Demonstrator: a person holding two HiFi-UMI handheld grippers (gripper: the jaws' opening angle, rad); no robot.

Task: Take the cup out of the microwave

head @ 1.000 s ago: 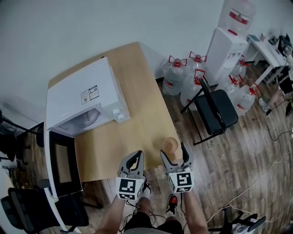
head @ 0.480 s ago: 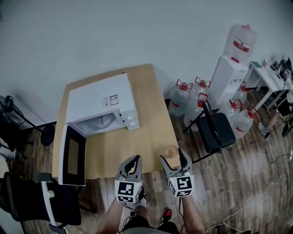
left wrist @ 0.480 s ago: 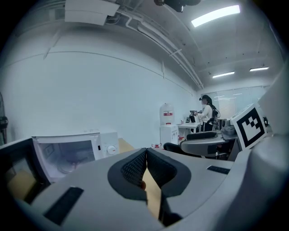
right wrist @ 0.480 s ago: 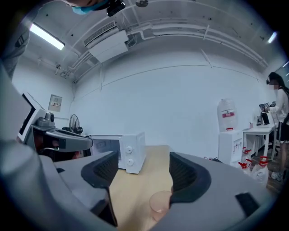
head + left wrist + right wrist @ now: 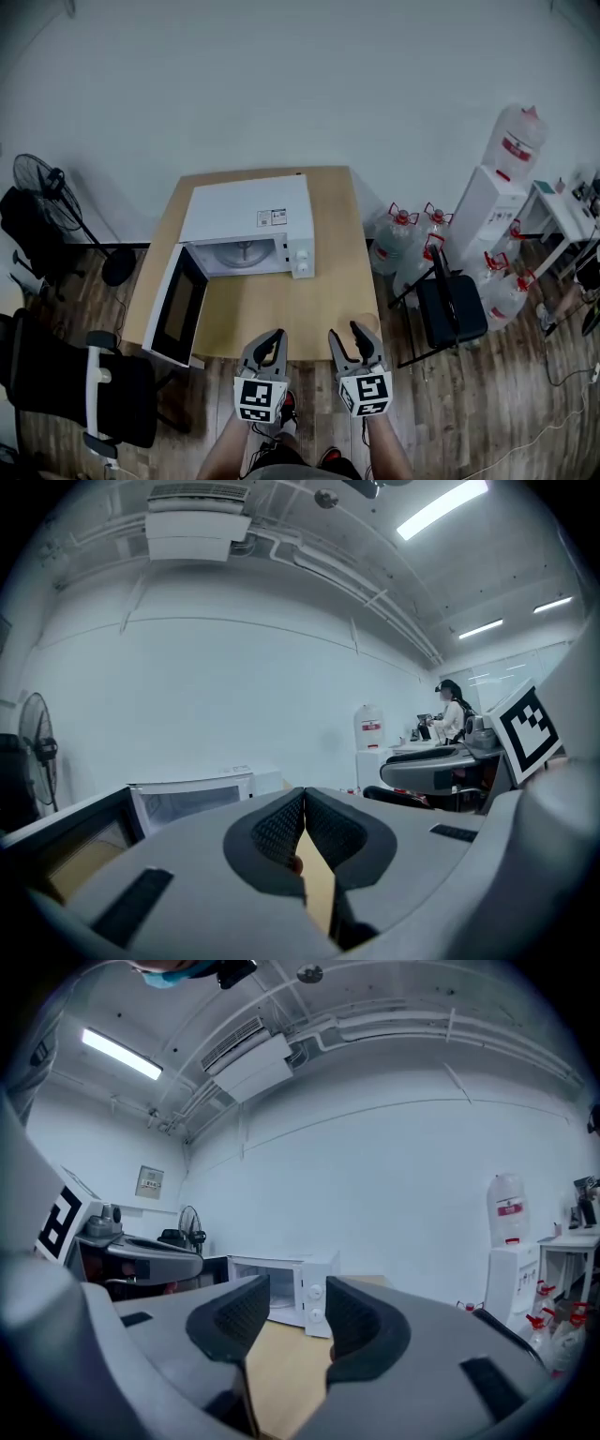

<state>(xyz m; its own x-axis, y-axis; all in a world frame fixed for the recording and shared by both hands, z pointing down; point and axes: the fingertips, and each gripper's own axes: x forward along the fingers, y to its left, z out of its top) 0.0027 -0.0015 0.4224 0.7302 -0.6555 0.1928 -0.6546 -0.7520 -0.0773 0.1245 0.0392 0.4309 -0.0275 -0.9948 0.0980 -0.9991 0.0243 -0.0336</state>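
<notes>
Cup (image 5: 371, 321) at the surface's (image 5: 281, 309) front right corner, visible only in the head view, beside the right hand-held gripper (image 5: 349, 335), whose empty jaws have just been closing yet stand apart. Left hand-held gripper (image 5: 271, 337) closed, empty. Sticker (image 5: 272, 217) on the microwave (image 5: 234, 202) illegible.

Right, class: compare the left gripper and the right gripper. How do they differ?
The left gripper has its jaws together; the right gripper has its jaws apart, though they have just been closing, with nothing between them. The right gripper is beside the cup; the left gripper is farther from it. Both are empty and point toward the open microwave.
</notes>
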